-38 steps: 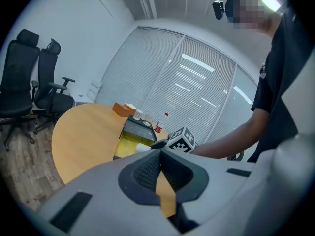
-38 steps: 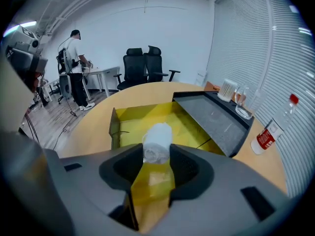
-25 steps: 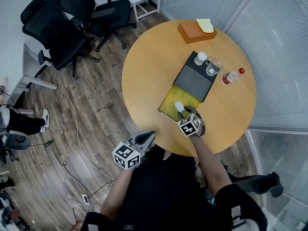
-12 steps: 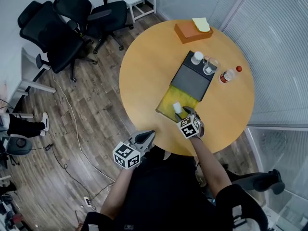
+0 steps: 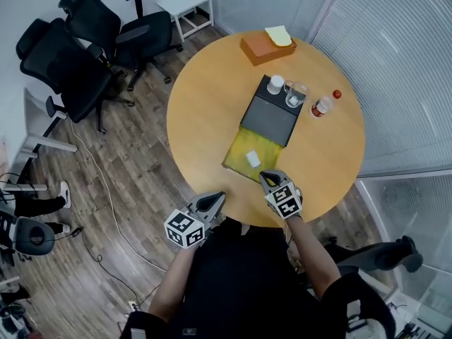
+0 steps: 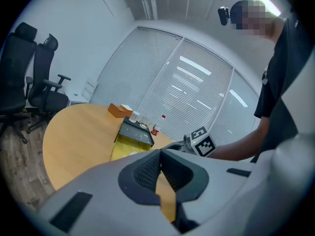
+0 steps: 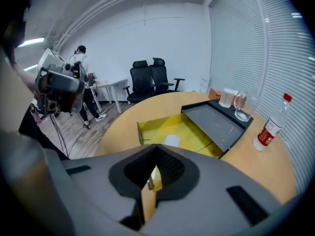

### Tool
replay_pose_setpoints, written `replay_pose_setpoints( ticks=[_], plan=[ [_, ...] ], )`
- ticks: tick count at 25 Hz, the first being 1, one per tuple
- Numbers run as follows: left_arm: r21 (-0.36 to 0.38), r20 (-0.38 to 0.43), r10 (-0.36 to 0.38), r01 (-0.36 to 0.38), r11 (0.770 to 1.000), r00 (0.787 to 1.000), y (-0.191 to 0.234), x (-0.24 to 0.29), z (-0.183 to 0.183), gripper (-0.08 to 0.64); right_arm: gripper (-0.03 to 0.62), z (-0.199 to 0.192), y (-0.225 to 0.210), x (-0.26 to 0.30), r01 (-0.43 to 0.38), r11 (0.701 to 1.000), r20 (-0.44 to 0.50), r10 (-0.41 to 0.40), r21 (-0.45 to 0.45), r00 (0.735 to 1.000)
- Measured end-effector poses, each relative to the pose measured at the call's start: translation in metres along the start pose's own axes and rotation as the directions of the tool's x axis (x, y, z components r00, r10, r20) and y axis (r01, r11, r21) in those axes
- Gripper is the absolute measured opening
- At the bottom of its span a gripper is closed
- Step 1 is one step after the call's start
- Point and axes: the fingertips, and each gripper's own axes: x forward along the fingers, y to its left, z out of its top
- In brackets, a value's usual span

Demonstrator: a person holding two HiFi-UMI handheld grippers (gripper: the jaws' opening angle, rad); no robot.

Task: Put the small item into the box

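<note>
Fingers (image 7: 170,170) of right gripper (image 5: 270,181) pressed together, empty; left gripper (image 5: 214,202) likewise. Small white item (image 5: 253,159) lies inside yellow box (image 5: 267,145) on table (image 5: 205,104), just far of right gripper. Judged light, rigid; grip across its 2 opposite sides.

Table (image 5: 205,111): wood-look top, smooth, light satin sheen. Box (image 5: 239,150) just ahead of right gripper (image 5: 267,178): yellow inside, slightly glossy. Lid (image 5: 268,116) beyond it: dark grey, matt. Small item (image 5: 253,159) in box: white, matt. Bottle (image 5: 321,106) far ahead, to right: clear plastic, red cap. Right gripper shell: grey matt plastic; pads (image 7: 170,165) black, ribbed. Floor (image 5: 127,189) left of left gripper (image 5: 217,198): wood planks.
</note>
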Motion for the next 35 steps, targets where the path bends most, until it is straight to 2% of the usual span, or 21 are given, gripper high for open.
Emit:
replay_pose_setpoints(
  ticks=[6, 13, 23, 35],
  plan=[
    [0.022, -0.013, -0.041, 0.041, 0.999, 0.999, -0.007, 0.006, 0.003, 0.006, 0.005, 0.019, 0.031, -0.032, -0.073, 0.997, 0.092, 0.076, -0.036, 0.993],
    [0.046, -0.006, -0.074, 0.074, 0.996, 0.997, -0.017, 0.005, 0.011, 0.006, 0.005, 0.029, 0.037, -0.048, -0.066, 0.998, 0.134, 0.067, -0.016, 0.989],
    [0.044, -0.016, -0.089, 0.089, 0.995, 0.996, -0.021, 0.009, 0.006, 0.006, 0.005, 0.024, 0.036, -0.054, -0.027, 0.999, 0.136, 0.032, -0.042, 0.990],
    [0.043, -0.012, -0.073, 0.074, 0.996, 0.997, -0.019, 0.004, 0.006, 0.006, 0.005, 0.020, 0.043, -0.056, -0.049, 0.998, 0.128, 0.053, -0.040, 0.990]
  ],
)
